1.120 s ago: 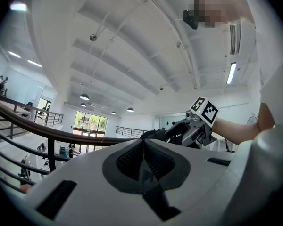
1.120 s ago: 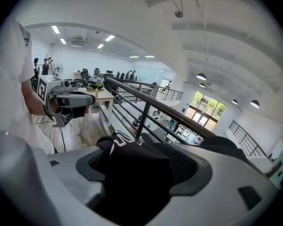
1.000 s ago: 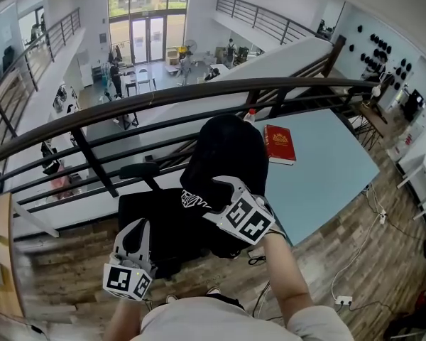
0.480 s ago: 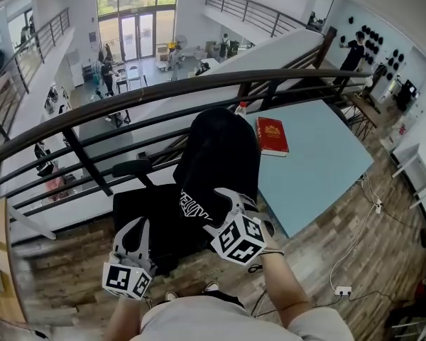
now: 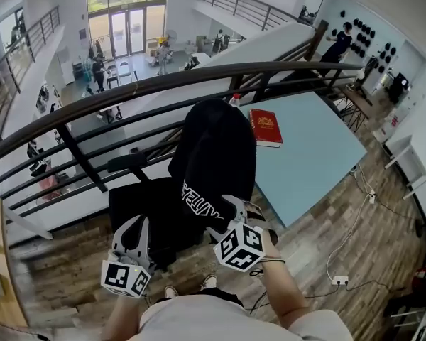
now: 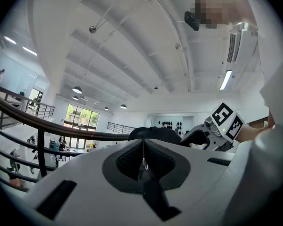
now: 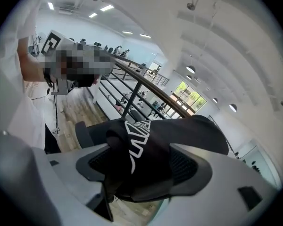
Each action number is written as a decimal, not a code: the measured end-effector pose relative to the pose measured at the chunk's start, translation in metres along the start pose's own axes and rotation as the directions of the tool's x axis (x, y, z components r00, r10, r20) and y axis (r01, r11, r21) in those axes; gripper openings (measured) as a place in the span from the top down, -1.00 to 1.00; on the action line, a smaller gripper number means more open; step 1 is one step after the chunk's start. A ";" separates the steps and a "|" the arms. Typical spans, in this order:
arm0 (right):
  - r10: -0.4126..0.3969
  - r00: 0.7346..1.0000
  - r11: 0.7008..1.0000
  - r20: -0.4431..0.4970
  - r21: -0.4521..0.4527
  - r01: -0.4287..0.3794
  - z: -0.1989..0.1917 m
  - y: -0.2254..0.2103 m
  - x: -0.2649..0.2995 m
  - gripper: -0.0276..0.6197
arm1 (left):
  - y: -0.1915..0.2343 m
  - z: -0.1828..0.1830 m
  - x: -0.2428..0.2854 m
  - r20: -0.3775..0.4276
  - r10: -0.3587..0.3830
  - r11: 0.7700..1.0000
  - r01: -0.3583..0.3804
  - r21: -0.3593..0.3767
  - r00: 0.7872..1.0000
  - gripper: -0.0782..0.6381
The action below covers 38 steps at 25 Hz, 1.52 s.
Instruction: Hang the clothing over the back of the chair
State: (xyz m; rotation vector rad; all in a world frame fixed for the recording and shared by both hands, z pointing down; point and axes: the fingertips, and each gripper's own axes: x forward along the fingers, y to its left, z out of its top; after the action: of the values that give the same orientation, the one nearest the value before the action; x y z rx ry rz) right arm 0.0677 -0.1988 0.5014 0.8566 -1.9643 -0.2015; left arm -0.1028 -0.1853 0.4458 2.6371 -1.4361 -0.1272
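Cloth fills my right gripper point(image 7: 141, 166): both jaws are pressed onto a bunched fold of the black clothing point(image 5: 214, 151), right where its white lettering runs, and the fabric hides most of the gap between them. From the head view, that garment is draped over the back of the chair point(image 5: 138, 208), covering the backrest from its rounded top down to the hem, and my right gripper holds it at that lower edge, on the side nearer me. My left gripper point(image 6: 142, 155) has its jaws brought fully together, with only a thin seam between the pads and nothing caught in them; it is tilted up toward the ceiling and sits low beside the chair's seat, apart from the clothing. The chair stands on the wooden floor point(image 5: 319, 233) against a dark railing point(image 5: 163, 82), and just to its right is a light blue table point(image 5: 309, 158). A red book point(image 5: 266, 128) lies on the table's far end, close to the top of the chair back.
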 end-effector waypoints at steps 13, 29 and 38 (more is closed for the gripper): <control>-0.003 0.975 0.983 0.221 0.179 -0.038 0.032 0.013 -0.054 -0.04 | -0.010 -0.006 -0.014 0.001 -0.058 0.998 0.058 -0.015 0.998 0.70; -0.357 0.847 0.851 0.393 0.511 0.121 0.021 -0.049 -0.099 0.86 | -0.014 -0.004 -0.018 0.001 -0.053 0.999 0.053 -0.010 0.999 0.70; -0.504 0.739 0.763 0.447 0.631 0.139 0.007 -0.085 -0.146 0.86 | -0.011 0.006 -0.012 0.028 -0.041 0.999 0.041 0.005 0.999 0.70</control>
State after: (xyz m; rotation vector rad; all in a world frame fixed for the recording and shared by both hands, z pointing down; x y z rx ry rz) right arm 0.1475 -0.1695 0.3557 1.7308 -2.4938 -0.1025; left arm -0.1006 -0.1696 0.4383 2.6794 -1.3923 -0.1661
